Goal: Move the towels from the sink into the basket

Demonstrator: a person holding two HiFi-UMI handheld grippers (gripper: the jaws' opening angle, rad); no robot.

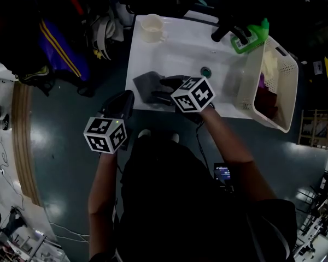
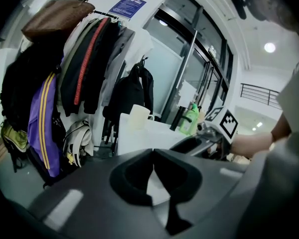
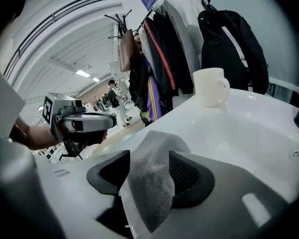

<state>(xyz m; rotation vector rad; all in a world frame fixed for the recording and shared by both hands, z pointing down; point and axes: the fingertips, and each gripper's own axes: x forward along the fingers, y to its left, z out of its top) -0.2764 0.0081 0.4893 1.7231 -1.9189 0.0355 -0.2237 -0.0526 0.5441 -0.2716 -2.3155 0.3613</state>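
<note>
A grey towel (image 1: 145,83) lies over the front left rim of the white sink (image 1: 175,48). My right gripper (image 1: 159,89) is at it; in the right gripper view the towel (image 3: 152,178) stands between the wide-apart jaws, and the gripper (image 3: 148,158) is open. My left gripper (image 1: 126,98) hovers just outside the sink's front left corner, shut with nothing in it (image 2: 153,156). The cream basket (image 1: 287,70) stands against the sink's right side with red, purple and pale cloth inside.
A cream mug (image 1: 152,28) stands on the sink's back left corner. A green bottle (image 1: 251,37) and a black tap (image 1: 229,29) are at the back right, a drain (image 1: 206,71) in the basin. Hung coats and bags (image 1: 54,42) crowd the left.
</note>
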